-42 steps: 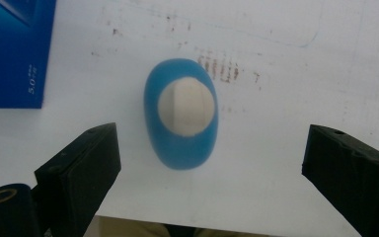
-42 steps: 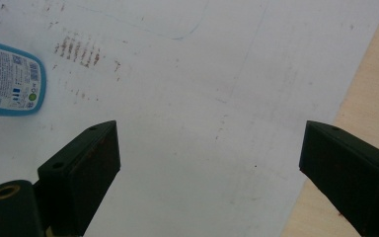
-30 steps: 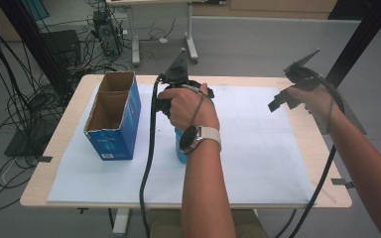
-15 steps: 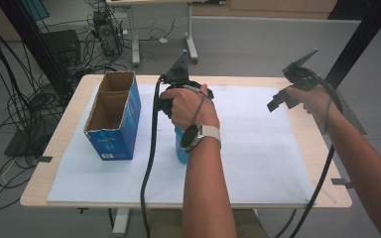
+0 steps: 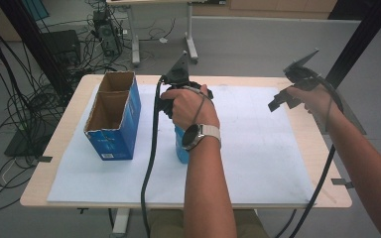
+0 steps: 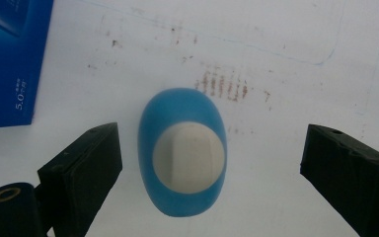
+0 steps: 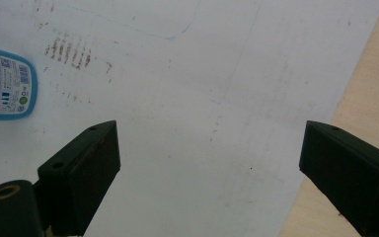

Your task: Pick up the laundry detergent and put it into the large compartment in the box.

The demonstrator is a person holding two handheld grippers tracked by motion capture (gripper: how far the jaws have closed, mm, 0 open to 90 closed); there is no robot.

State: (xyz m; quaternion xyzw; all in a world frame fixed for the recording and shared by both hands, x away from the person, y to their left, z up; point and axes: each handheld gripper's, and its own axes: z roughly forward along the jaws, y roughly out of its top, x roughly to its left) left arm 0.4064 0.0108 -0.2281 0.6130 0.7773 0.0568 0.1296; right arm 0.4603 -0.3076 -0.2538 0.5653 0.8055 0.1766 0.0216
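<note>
A blue bottle [image 6: 182,153] with a white cap [image 6: 189,157] stands upright just beside the blue box [image 5: 113,116].

- A wooden desk [image 5: 307,136] carries a white paper sheet [image 5: 258,148].
- An open blue cardboard box [image 5: 113,116] stands at its left side.
- The left gripper [image 5: 177,91] hangs directly over an upright blue plastic bottle [image 5: 181,147].
- The right gripper [image 5: 297,84] is raised above the desk's right edge.

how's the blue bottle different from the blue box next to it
The blue bottle is rounded with a white cap on top; the blue box is square-edged, its top open on bare brown card. The bottle stands between the left gripper's open jaws; the box stands apart, untouched. Both are blue and upright on the white sheet.
</note>
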